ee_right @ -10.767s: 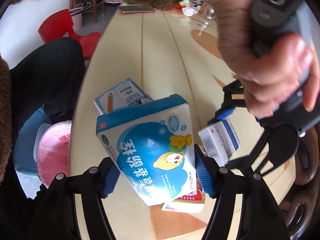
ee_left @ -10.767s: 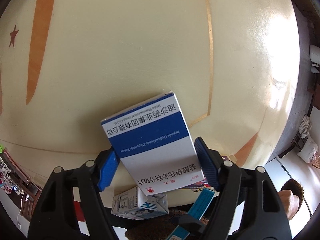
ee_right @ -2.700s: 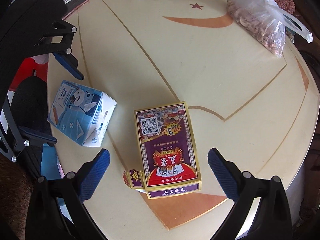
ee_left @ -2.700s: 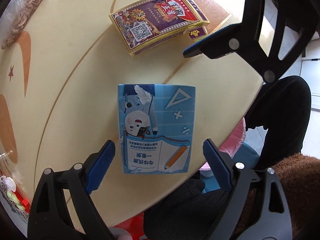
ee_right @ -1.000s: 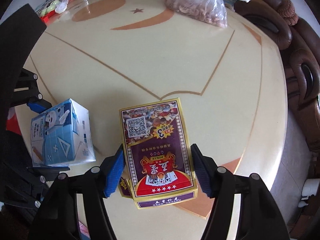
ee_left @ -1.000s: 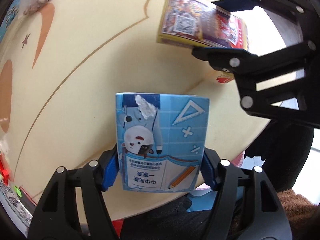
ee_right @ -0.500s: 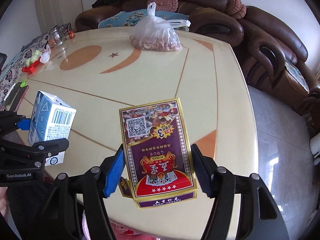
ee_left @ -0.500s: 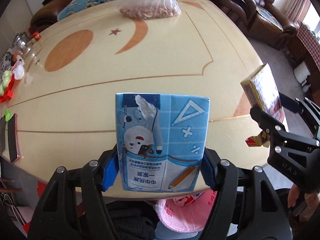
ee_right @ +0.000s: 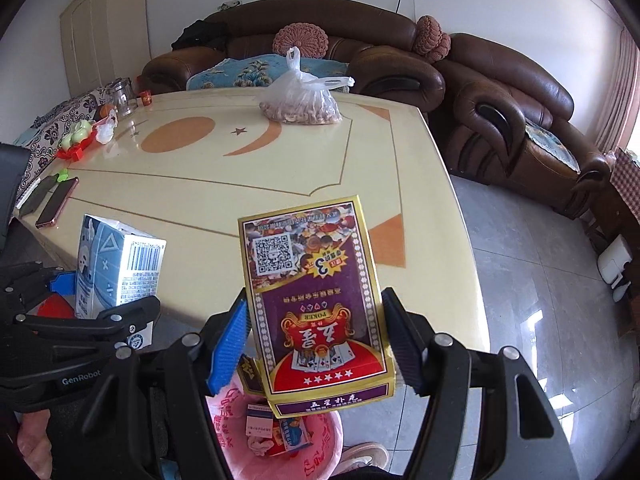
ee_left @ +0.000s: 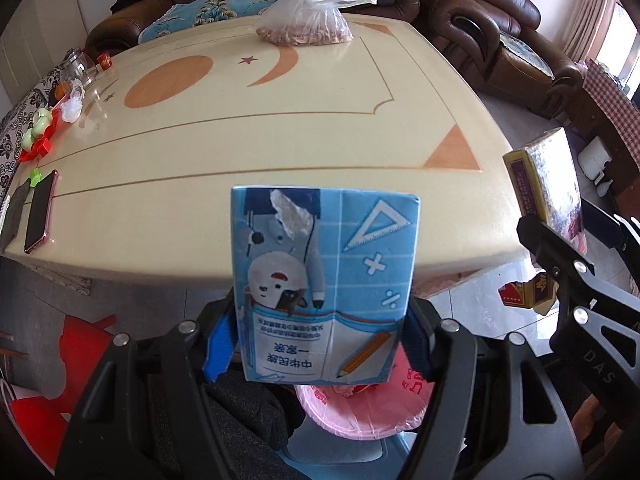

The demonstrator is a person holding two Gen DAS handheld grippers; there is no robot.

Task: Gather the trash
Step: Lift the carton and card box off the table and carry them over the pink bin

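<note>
Both loads are held off the table [ee_left: 280,128], past its near edge, above the pink-lined bin [ee_right: 320,444]. Left gripper [ee_left: 320,344] is clamped on the blue carton [ee_left: 324,288]; right gripper [ee_right: 316,340] is clamped on the card box [ee_right: 316,308], marked "POKER". The bin already contains boxes. A nut bag [ee_right: 300,104] sits at the far edge, a phone [ee_left: 40,212] at the left edge.

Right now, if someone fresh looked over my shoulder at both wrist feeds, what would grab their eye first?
The blue milk carton clamped in the left tool fills the middle of the left view, held off the table edge above the pink-lined trash bin. The purple-and-gold poker card box sits clamped in the right tool, also over the bin. Far across the cream table sits a clear bag of peanuts.
</note>
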